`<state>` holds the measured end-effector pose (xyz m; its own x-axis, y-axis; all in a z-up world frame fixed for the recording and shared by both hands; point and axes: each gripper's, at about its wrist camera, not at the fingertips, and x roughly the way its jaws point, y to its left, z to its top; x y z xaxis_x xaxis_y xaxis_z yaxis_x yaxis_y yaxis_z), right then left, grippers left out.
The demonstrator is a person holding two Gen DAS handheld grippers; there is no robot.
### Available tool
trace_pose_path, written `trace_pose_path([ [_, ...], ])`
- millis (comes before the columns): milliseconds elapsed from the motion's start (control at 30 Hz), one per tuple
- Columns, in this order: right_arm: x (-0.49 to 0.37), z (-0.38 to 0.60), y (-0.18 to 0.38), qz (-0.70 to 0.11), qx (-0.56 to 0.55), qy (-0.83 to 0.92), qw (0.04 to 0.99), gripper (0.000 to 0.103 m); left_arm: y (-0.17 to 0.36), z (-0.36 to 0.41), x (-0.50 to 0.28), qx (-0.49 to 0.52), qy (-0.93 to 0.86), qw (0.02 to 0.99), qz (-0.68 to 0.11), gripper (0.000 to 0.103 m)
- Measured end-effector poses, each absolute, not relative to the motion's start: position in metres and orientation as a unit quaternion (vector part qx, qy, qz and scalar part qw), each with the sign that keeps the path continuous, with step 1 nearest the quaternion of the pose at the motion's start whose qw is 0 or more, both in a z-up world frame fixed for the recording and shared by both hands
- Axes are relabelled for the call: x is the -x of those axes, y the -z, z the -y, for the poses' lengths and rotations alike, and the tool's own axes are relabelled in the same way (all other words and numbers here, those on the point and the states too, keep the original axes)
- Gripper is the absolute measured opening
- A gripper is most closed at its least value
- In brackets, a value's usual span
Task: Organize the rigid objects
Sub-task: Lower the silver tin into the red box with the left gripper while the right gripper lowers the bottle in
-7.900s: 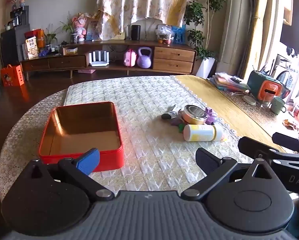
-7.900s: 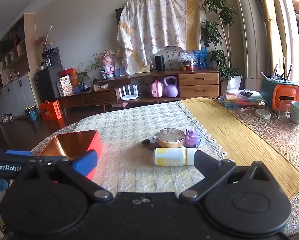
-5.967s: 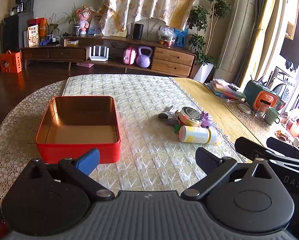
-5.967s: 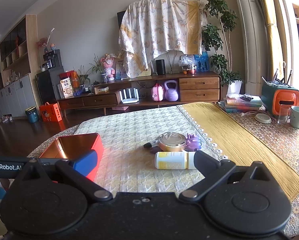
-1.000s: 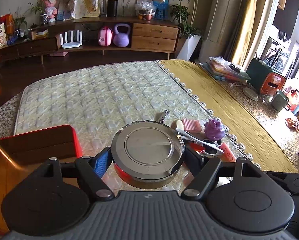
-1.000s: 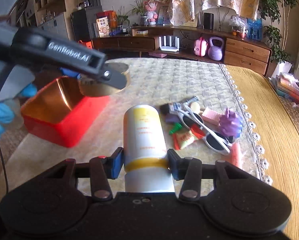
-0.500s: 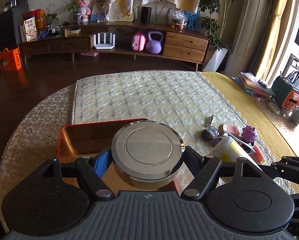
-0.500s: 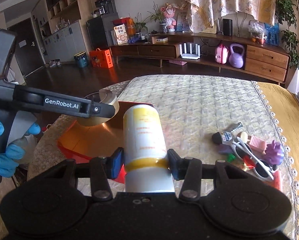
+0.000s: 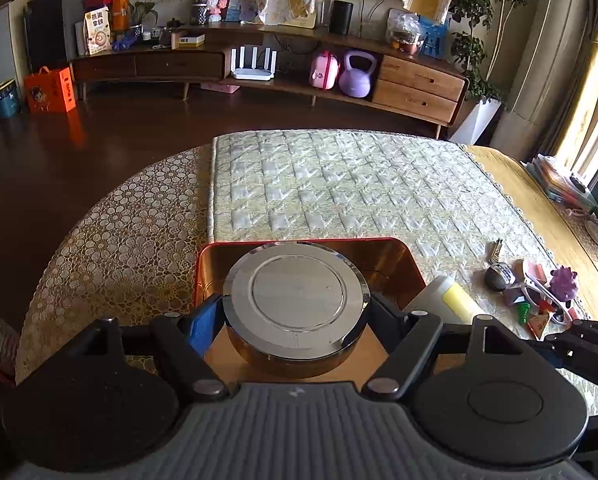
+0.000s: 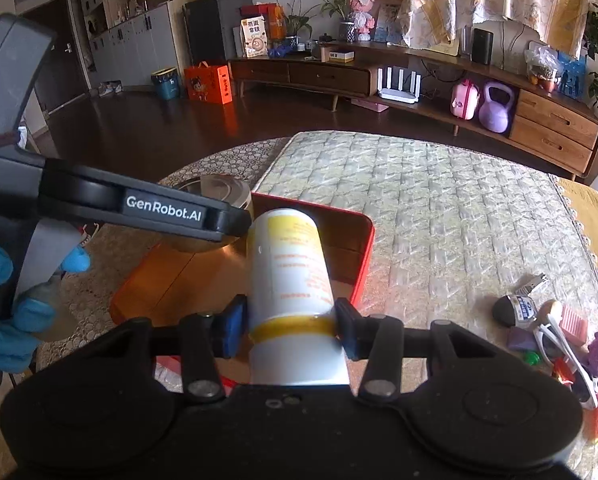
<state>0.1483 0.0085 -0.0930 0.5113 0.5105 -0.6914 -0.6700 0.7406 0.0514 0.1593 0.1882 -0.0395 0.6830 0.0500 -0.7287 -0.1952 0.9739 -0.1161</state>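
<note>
Evidently the placing step is under way: both grippers are carrying something over the red tin box (image 9: 413,264), which is sitting at the centre of both views on the quilted table cover (image 9: 339,184). The left gripper (image 9: 297,314) is clenching a round metal tin (image 9: 297,294), its jaws pressing on either side, and the tin is hanging above the box's gold floor, seemingly not yet resting on it. The right gripper (image 10: 287,326) is grasping a white and yellow bottle (image 10: 291,280) by its lower body, the far end pointing over the box's near right corner.

Next, I judge, each piece is needing to be lowered onto the box floor, side by side so they are not colliding, before the jaws are let go. Small items are waiting in the loose pile (image 10: 551,332) at the lower right of the right wrist view, well apart from the box.

Writing: "GenRobot.AI" is showing in white on the left gripper's side at centre left of the right wrist view. The bottle's orange print is too blurred to read.
</note>
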Motion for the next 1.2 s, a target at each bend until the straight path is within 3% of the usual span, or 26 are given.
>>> trace_pose_path([
  [533, -0.154, -0.06, 0.138, -0.385, 0.2, -0.352, 0.829, 0.046, 0.065, -0.187, -0.193, 0.073, -0.067, 0.903, -0.418, 0.077],
  [1200, -0.135, -0.056, 0.142, -0.397, 0.203, -0.389, 0.806, 0.047, 0.095, -0.188, -0.217, 0.069, -0.084, 0.889, -0.444, 0.077],
])
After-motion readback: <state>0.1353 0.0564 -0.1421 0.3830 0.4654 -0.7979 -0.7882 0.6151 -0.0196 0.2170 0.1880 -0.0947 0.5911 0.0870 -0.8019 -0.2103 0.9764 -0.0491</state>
